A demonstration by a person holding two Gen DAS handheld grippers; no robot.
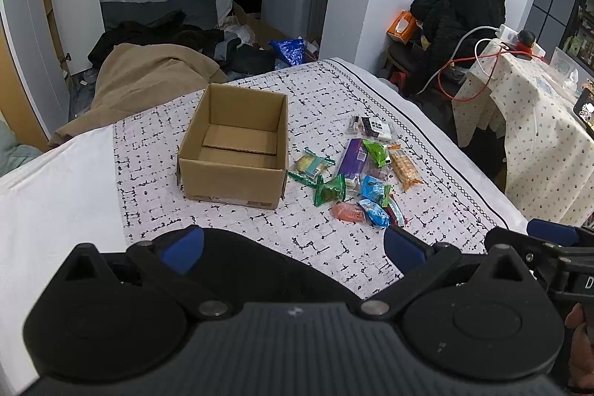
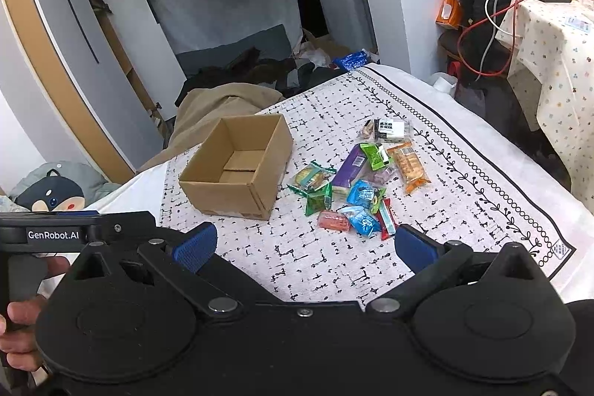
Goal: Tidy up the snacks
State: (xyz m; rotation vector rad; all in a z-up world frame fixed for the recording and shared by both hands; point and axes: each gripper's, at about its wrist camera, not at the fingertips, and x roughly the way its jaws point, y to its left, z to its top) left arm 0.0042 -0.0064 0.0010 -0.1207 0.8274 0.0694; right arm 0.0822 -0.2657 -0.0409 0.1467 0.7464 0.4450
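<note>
a bed (image 1: 427, 121) with a black-flecked white cloth (image 1: 260, 232) carries an empty cardboard box (image 1: 234, 151); the snacks (image 1: 356, 173) lie heaped just beside it. clothes litter the floor behind. left tongs (image 1: 293, 247) and right tongs (image 2: 304, 247) hover released, grasping nothing.

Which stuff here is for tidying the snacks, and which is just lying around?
For the job:
- cardboard box, open
- pile of snack packets beside it
- left gripper and right gripper, both open

Just lying about:
- tan blanket
- black clothes
- red cable
</note>
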